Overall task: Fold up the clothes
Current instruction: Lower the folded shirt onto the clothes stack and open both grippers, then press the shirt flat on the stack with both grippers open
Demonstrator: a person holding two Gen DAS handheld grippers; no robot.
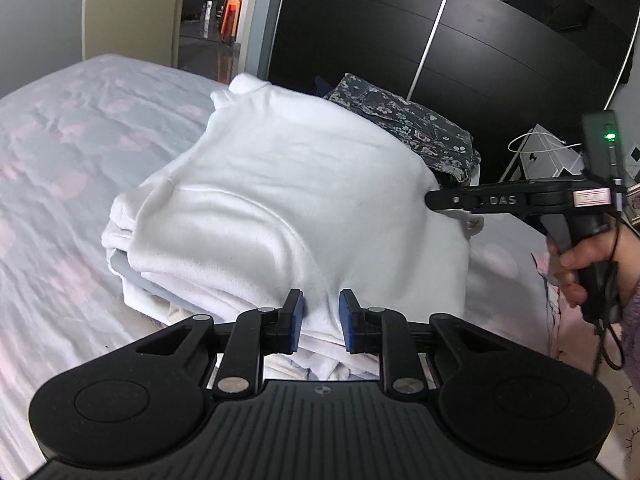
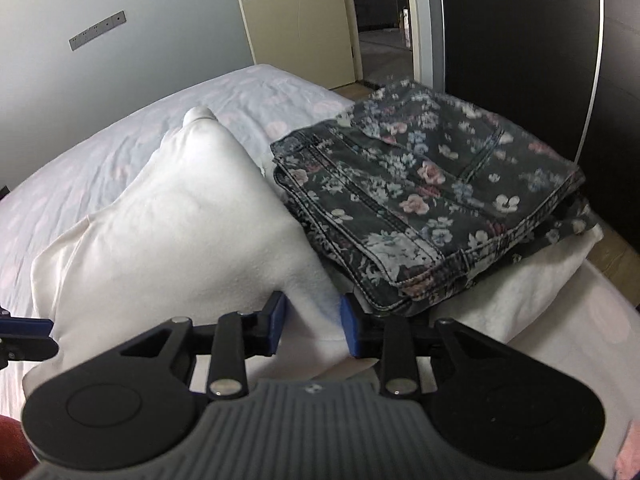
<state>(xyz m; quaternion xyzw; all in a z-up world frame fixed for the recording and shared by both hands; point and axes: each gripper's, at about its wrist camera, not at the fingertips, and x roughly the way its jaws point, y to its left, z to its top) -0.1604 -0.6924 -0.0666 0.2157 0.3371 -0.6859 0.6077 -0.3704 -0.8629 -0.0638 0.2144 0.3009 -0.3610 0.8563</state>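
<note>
I hold two grippers over two garments on the bed (image 1: 60, 168). My left gripper (image 1: 321, 322) has its blue pads partly spread around a bunched fold at the near edge of the white sweatshirt (image 1: 288, 184). My right gripper (image 2: 311, 326) pinches that sweatshirt's side edge, level with the bed, with my hand (image 1: 580, 268) wrapped on its handle. The sweatshirt is soft, folded and domed. Beyond it lies one folded dark floral denim piece (image 2: 420, 196).
</note>
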